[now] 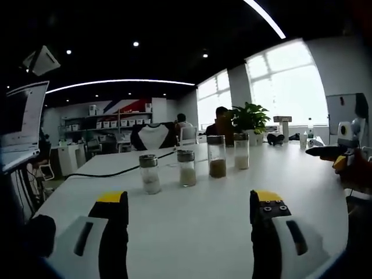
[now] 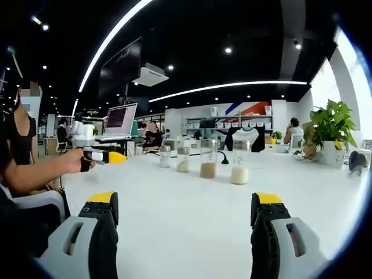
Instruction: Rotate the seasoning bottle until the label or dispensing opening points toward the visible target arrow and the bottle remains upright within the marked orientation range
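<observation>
Four clear seasoning bottles with metal caps stand upright in a row on the white table (image 1: 192, 232). In the left gripper view the row runs from a short bottle of pale powder (image 1: 150, 173) through a second short bottle (image 1: 186, 168) and a taller bottle of brown powder (image 1: 217, 156) to a tall bottle of white grains (image 1: 241, 151). My left gripper (image 1: 189, 200) is open, well short of them. My right gripper (image 2: 185, 200) is also open, and faces the same row, with the brown bottle (image 2: 208, 158) and the white bottle (image 2: 240, 161) closest to it. No bottle is held.
A black cable (image 1: 110, 170) crosses the table behind the bottles. A potted plant (image 1: 249, 119) and a water bottle (image 1: 310, 132) stand at the far edge. A laptop (image 2: 119, 122) sits at the left. A person's hand (image 2: 75, 160) holds the left gripper (image 2: 107, 156). People sit in the background.
</observation>
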The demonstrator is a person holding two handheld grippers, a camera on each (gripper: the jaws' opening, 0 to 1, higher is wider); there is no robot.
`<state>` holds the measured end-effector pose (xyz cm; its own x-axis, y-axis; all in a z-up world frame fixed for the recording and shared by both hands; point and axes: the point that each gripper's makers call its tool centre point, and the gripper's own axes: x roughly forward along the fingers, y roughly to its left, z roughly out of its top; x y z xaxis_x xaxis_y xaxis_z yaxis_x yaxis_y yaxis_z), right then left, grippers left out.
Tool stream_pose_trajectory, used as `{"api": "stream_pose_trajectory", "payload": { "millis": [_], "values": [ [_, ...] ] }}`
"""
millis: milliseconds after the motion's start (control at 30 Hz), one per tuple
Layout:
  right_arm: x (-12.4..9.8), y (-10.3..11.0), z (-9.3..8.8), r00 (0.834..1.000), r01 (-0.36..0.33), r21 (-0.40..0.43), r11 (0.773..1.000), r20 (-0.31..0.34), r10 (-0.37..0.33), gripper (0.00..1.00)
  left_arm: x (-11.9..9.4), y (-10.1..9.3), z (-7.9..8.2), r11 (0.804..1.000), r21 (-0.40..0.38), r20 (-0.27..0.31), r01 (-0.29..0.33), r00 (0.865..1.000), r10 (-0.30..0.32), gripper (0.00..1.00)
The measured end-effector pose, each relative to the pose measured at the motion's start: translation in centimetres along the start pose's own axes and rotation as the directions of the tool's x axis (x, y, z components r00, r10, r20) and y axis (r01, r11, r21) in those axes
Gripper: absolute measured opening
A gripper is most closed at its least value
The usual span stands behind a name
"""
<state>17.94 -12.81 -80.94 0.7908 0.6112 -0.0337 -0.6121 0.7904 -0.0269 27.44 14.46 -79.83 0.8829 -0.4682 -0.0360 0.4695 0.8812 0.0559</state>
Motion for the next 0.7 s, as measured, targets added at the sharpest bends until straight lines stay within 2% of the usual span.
{"api": "stream_pose_trajectory", "payload": {
  "millis": [200,267,367,700],
  "values": [
    [-0.1,-0.1,0.1,1.0,0.003,0.011,1.0,0.004,-0.003,0.97,0.9,0.6,-0.2,1.0,0.02,-0.002,-0.009,1.0,0.009,0.92],
    [-0.2,0.0,0.3,1.0,0.001,0.015,1.0,0.009,-0.001,0.97,1.2,0.4,-0.5,1.0,0.02,-0.021,0.009,1.0,-0.009,0.92],
    [-0.2,0.0,0.2,1.0,-0.002,0.008,1.0,0.007,0.001,0.97,1.4,0.4,-0.2,1.0,0.022,0.002,0.004,1.0,-0.004,0.9],
    [-0.3,-0.1,-0.2,1.0,0.002,0.012,1.0,-0.001,-0.002,0.97,1.9,1.5,0.5,0.998,-0.021,0.029,-0.067,0.997,0.067,0.97]
  ]
}}
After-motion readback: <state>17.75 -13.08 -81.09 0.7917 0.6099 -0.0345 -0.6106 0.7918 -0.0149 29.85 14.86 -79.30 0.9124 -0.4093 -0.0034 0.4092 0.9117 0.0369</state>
